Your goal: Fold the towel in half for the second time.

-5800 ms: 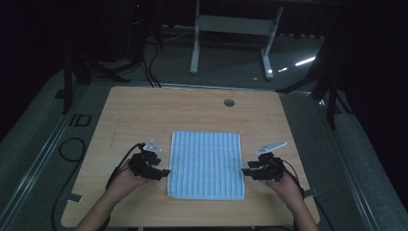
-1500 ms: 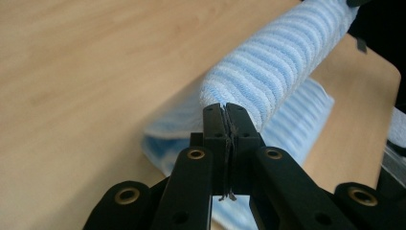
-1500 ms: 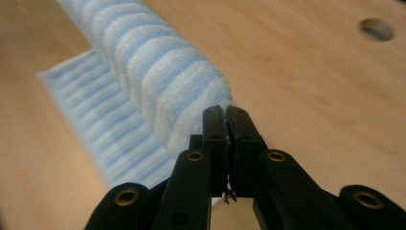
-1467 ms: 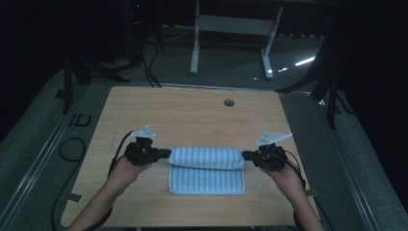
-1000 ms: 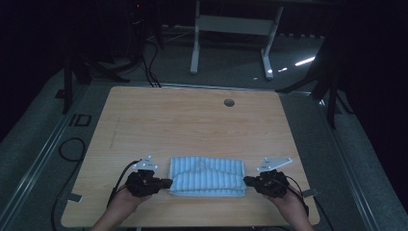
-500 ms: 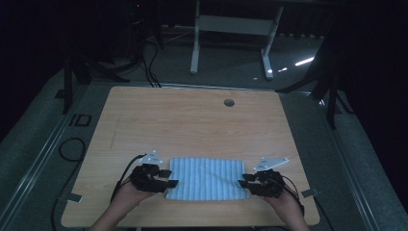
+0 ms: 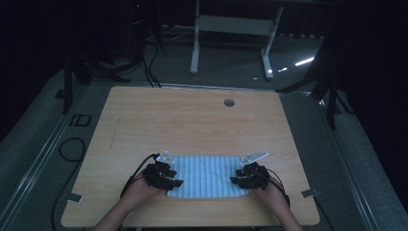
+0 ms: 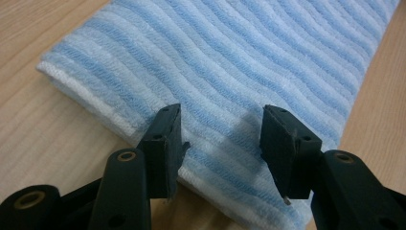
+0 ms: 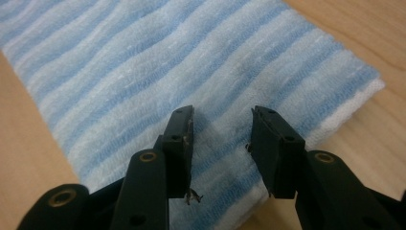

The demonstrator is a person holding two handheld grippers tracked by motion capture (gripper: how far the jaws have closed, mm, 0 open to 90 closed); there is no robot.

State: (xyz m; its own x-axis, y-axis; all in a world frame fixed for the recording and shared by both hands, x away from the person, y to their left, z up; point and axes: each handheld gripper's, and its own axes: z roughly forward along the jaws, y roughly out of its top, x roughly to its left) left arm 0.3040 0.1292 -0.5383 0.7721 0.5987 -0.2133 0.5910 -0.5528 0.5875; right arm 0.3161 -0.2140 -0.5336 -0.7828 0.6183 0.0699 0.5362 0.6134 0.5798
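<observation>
A blue and white striped towel lies folded in half near the front edge of the wooden table. My left gripper sits at the towel's left end, and in the left gripper view its jaws stand open over the striped towel, holding nothing. At the towel's right end my right gripper is open too. In the right gripper view its black jaws hover apart above the folded towel near a corner.
A round cable hole sits in the table's far part. Cables trail off the table's left side onto the dark floor. A white desk frame stands behind the table.
Both grippers carried the towel's far edge toward the front and laid it over the near edge, folding it in half. The jaws have let go and now stand open.
</observation>
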